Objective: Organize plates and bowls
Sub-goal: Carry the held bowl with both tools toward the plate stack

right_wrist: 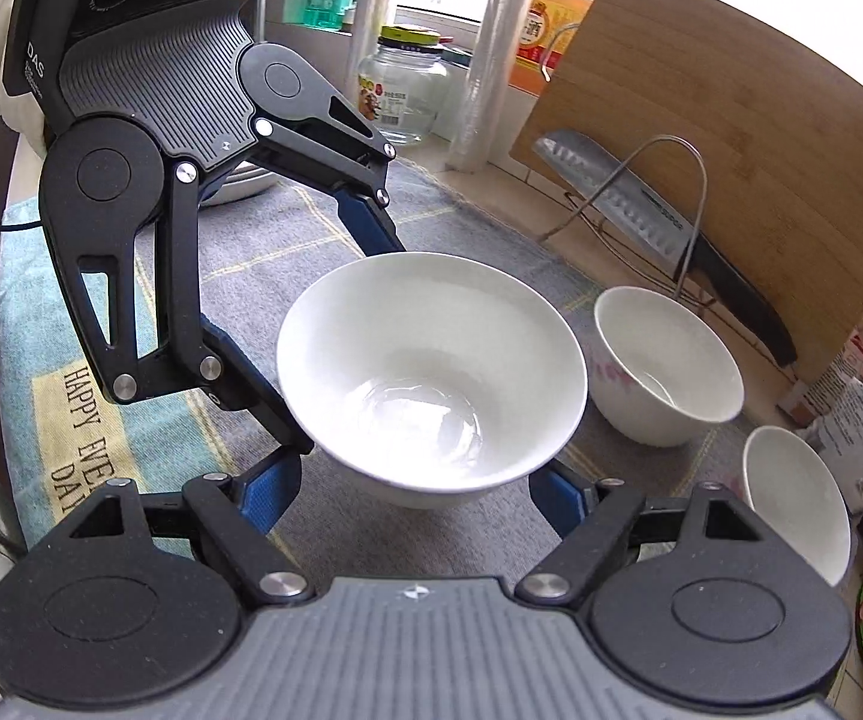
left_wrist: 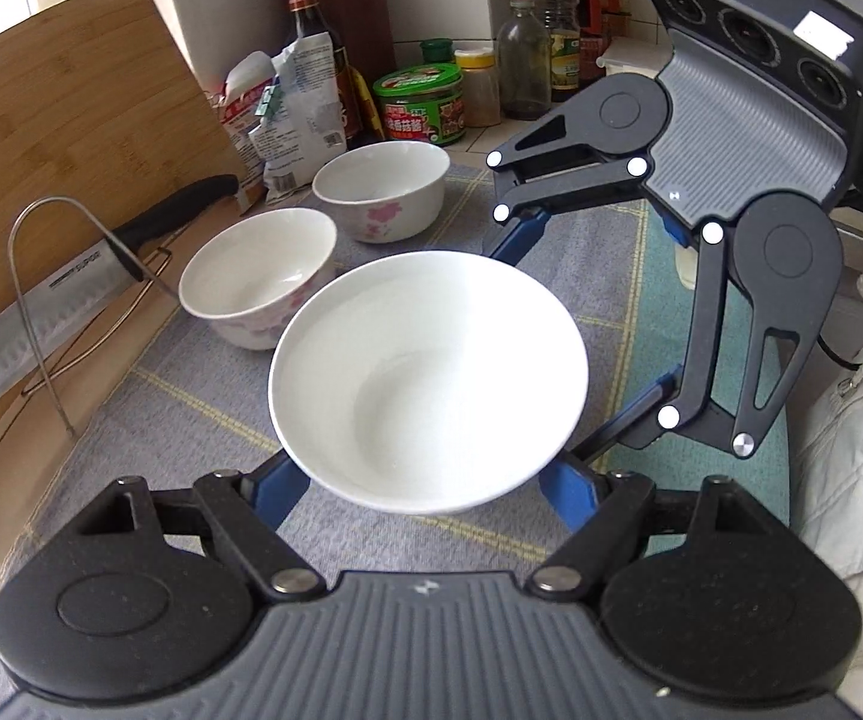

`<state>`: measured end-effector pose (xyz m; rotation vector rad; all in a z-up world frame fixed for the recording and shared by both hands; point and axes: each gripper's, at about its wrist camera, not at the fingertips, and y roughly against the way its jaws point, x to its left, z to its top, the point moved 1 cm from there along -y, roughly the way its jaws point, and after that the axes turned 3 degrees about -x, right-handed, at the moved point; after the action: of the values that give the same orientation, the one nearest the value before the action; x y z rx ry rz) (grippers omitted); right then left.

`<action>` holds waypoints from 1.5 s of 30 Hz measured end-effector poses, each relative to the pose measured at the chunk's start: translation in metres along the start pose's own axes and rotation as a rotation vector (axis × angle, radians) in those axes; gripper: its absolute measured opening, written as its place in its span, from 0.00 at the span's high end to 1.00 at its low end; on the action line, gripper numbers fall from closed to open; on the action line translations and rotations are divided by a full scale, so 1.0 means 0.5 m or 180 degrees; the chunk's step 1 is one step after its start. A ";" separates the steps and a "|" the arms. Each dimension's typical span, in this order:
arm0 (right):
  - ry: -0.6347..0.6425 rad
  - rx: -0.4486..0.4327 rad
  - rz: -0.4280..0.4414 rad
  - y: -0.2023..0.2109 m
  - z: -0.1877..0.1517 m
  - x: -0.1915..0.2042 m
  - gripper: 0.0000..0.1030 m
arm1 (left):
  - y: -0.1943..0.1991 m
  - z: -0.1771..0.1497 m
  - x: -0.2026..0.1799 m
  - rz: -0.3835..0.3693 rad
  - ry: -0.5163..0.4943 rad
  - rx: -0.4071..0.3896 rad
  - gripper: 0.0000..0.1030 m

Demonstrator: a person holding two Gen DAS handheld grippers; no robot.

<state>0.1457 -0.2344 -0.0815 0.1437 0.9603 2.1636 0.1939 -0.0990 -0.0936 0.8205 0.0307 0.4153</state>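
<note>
Above the grey checked cloth (left_wrist: 149,408) on the counter, a plain white bowl (left_wrist: 428,381) is held between both grippers at once. Left gripper (left_wrist: 425,480): blue fingers (left_wrist: 275,483) pressed on the bowl's outer wall at either side, closed on it. Right gripper (right_wrist: 416,483): same arrangement, blue fingers (right_wrist: 263,492) bearing on the bowl from its own side, closed on it. In the left wrist view the right gripper comes in from the upper right; its pads disappear behind the bowl's far rim.

Inside of the bowl is glossy, and whether liquid sits at the bottom I cannot tell.

Left of the held bowl in the left wrist view, two smaller bowls stand on the cloth: a near flower-print bowl (left_wrist: 257,285) and a far flower-print bowl (left_wrist: 383,189), close together, apart from the held one. Both look empty.

Further left: a wire rack (left_wrist: 47,312) carrying a cleaver (left_wrist: 29,330) with a black handle, and a bamboo cutting board (left_wrist: 71,120) leaning behind it. Far edge: sauce bottles (left_wrist: 311,42), a green-lidded jar (left_wrist: 422,102), and crumpled packets (left_wrist: 287,114).
</note>
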 end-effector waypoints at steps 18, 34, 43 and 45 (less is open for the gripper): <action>0.0391 -0.0041 0.0345 -0.100 0.113 0.088 0.16 | 0.116 -0.124 0.050 0.0401 0.0362 0.0060 0.20; 0.0419 0.0068 0.0423 -0.138 0.133 0.100 0.16 | 0.125 -0.166 0.066 0.0405 0.0482 0.0089 0.20; 0.0377 0.0143 0.0440 -0.143 0.126 0.099 0.16 | 0.111 -0.175 0.065 0.0375 0.0510 0.0118 0.20; 0.0382 0.0169 0.0426 -0.145 0.125 0.100 0.15 | 0.108 -0.176 0.065 0.0365 0.0526 0.0125 0.20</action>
<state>0.1765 -0.1319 -0.0953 0.1072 1.1047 2.2910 0.1888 0.0077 -0.1113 0.8276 0.1463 0.5918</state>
